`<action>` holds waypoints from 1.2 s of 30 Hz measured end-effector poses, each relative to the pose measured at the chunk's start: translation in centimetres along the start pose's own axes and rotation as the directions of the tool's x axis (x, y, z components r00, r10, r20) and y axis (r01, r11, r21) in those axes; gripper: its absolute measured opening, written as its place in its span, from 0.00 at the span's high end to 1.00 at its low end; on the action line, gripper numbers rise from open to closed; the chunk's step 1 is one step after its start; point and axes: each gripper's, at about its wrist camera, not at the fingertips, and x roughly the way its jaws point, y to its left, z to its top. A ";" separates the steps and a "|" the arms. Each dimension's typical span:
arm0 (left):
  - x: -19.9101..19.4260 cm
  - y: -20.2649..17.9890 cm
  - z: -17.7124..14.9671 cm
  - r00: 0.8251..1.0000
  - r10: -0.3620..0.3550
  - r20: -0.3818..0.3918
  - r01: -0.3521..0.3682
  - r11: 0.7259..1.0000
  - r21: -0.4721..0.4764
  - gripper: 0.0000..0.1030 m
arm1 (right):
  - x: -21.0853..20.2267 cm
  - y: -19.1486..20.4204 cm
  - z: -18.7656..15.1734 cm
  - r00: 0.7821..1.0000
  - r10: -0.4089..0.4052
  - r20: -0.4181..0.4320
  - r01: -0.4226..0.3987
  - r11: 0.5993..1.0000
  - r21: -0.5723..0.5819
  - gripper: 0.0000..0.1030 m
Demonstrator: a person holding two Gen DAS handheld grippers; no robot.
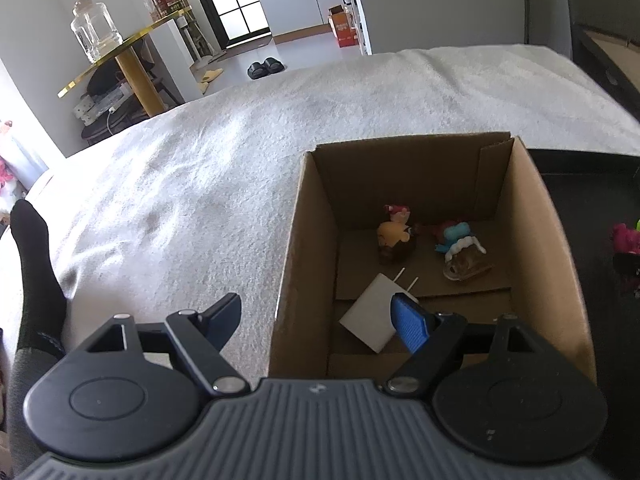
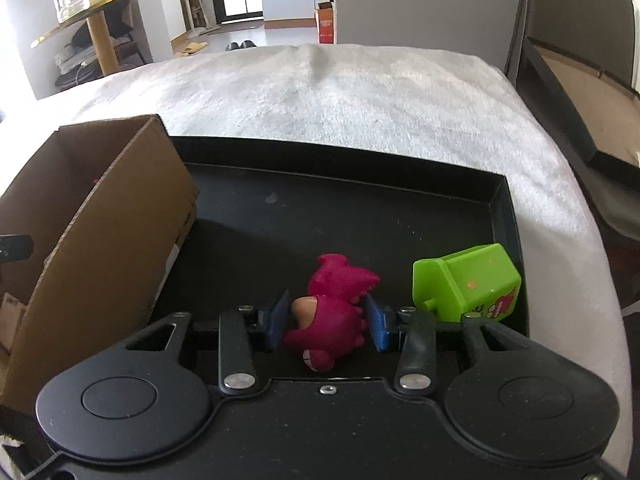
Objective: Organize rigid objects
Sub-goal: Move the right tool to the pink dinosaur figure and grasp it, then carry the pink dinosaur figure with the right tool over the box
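On the black tray [image 2: 400, 208], right claw [image 2: 326, 322] is clamped on the pink toy [image 2: 332, 316]; a straight lift is advised (green box [image 2: 468, 284] close by). Left claw [image 1: 320, 312] is held apart over the cardboard box [image 1: 532, 240].

I count one cardboard box [image 1: 540, 248] holding three things: two small figurines, one yellow [image 1: 394, 236] and one blue [image 1: 460, 242], plus one white charger plug [image 1: 372, 314]. One black tray [image 2: 400, 200] holds two toys: one magenta dinosaur [image 2: 334, 312] and one green house-shaped block [image 2: 468, 282]. I see one glass jar [image 1: 94, 30] and one pair of black slippers [image 1: 266, 67].
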 end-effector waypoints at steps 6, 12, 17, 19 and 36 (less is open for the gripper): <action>-0.4 0.5 -0.4 1.000 -0.016 0.005 0.016 1.000 -0.020 0.22 | -1.6 0.4 0.2 1.000 -0.011 0.008 0.011 1.000 0.000 0.60; -0.6 0.7 -1.2 0.999 -0.034 0.023 0.034 0.999 -0.018 0.22 | -3.0 0.9 0.9 1.000 -0.018 0.025 0.018 1.000 0.008 0.60; -0.4 0.6 -2.0 0.999 -0.025 0.042 0.025 1.000 0.016 0.28 | -4.2 1.7 1.5 0.999 -0.017 0.048 0.017 1.000 0.010 0.60; -0.4 0.8 -2.2 0.998 -0.050 0.039 0.050 0.999 0.000 0.34 | -4.9 2.2 1.7 0.998 -0.017 0.065 0.017 1.000 0.003 0.60; -0.5 3.1 -3.3 0.994 -0.100 0.053 0.103 0.994 -0.049 0.84 | -7.5 6.9 4.1 0.993 0.015 0.117 -0.006 0.998 -0.069 0.60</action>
